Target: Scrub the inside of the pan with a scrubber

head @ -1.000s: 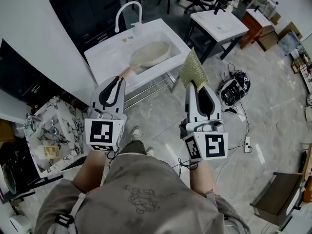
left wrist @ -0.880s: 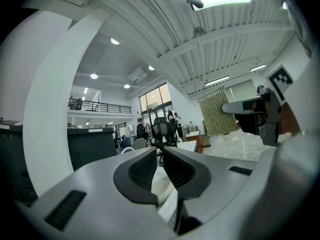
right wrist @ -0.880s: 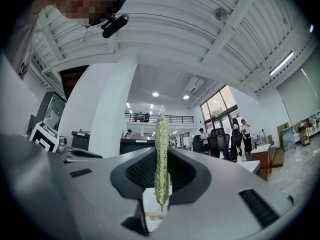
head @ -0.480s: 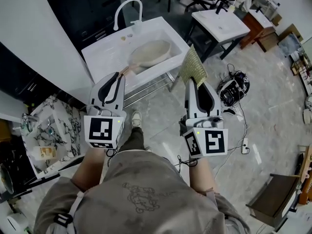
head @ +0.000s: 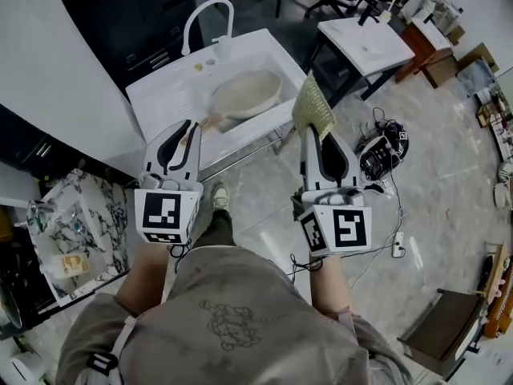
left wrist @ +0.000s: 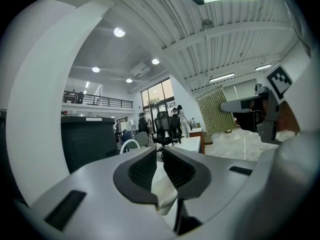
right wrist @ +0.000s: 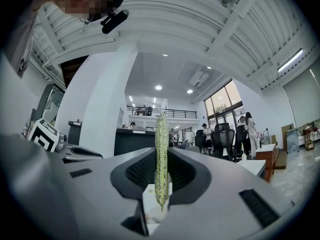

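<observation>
Open hall with a pale glossy floor (head: 449, 175), office chairs and a small white table (head: 365, 42) at the far side. Straight ahead, a white sink (head: 172, 87) with a curved tap (head: 204, 10). In its basin, the pan (head: 247, 91), pale inside, mouth up, handle running toward the near-left rim.

Right gripper (head: 315, 135): jaws clamped on the lower part of the scrubber (head: 313, 103), a yellow-green mesh pad standing upright above the tips. Shows edge-on in the right gripper view, pinched flat between both pads. Left gripper (head: 186, 131): jaws drawn all but together, nothing between them. Both held in the air at the near side of the sink, apart from the pan.

By the look of it, the approach step, with no scrubbing begun and the scrubber nowhere near the pan's inside. Next calls for carrying the right gripper forward and down over the basin, then tipping it so the pad's flat face, not its edge, meets the pan's bottom. Probably also calls for parting the left jaws and taking the handle, since a loose pan in a smooth basin may slide under rubbing. Worth minding the tap and the basin rim on the way in.
</observation>
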A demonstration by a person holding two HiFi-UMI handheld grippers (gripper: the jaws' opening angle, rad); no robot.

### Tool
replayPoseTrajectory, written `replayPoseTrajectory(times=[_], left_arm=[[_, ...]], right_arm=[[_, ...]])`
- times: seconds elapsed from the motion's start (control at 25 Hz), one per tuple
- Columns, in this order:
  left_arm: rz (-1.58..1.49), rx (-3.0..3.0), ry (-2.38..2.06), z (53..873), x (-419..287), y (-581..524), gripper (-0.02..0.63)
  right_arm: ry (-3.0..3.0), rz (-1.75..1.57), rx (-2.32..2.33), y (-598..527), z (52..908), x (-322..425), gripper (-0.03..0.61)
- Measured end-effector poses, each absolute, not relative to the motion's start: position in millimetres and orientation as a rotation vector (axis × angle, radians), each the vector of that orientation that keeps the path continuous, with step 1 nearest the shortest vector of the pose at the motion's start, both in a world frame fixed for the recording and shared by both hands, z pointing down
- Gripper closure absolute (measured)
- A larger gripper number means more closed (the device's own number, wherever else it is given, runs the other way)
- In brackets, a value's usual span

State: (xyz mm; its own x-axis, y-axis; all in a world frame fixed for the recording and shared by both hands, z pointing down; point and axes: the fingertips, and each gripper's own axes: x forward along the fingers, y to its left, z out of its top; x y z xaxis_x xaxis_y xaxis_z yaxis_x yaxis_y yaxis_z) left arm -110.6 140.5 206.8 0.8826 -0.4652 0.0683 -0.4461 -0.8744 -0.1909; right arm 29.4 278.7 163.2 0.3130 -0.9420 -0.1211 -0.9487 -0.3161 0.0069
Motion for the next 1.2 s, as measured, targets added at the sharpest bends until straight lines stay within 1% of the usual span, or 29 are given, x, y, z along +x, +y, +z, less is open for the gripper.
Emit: replayPoseTrajectory(times=[0.36, 0.92, 1.0, 1.08, 1.2], left_arm=[[-0.263, -2.896, 0.684, 225.8, -70.7, 75.8, 0.565], [-0.500, -2.937, 0.510, 277.8, -9.3, -27.2, 0.561], [-0.537, -2.955, 0.480, 288.4, -2.9, -42.3, 0.537], [-0.578, -2.969, 0.445, 299.9, 4.6, -56.6, 0.493], [-0.661, -2.981, 0.391, 318.8, 13.9, -71.6, 0.459]], right_arm=[[1.817, 0.093, -2.498, 205.2, 177.5, 73.9, 0.506], [1.909, -0.072, -2.578, 64.9, 215.7, 131.8, 0.506], [1.925, -0.108, -2.595, 44.2, 226.1, 138.3, 0.506], [1.948, -0.142, -2.607, 23.8, 238.2, 145.3, 0.506], [1.987, -0.200, -2.626, -2.6, 257.4, 156.5, 0.506]])
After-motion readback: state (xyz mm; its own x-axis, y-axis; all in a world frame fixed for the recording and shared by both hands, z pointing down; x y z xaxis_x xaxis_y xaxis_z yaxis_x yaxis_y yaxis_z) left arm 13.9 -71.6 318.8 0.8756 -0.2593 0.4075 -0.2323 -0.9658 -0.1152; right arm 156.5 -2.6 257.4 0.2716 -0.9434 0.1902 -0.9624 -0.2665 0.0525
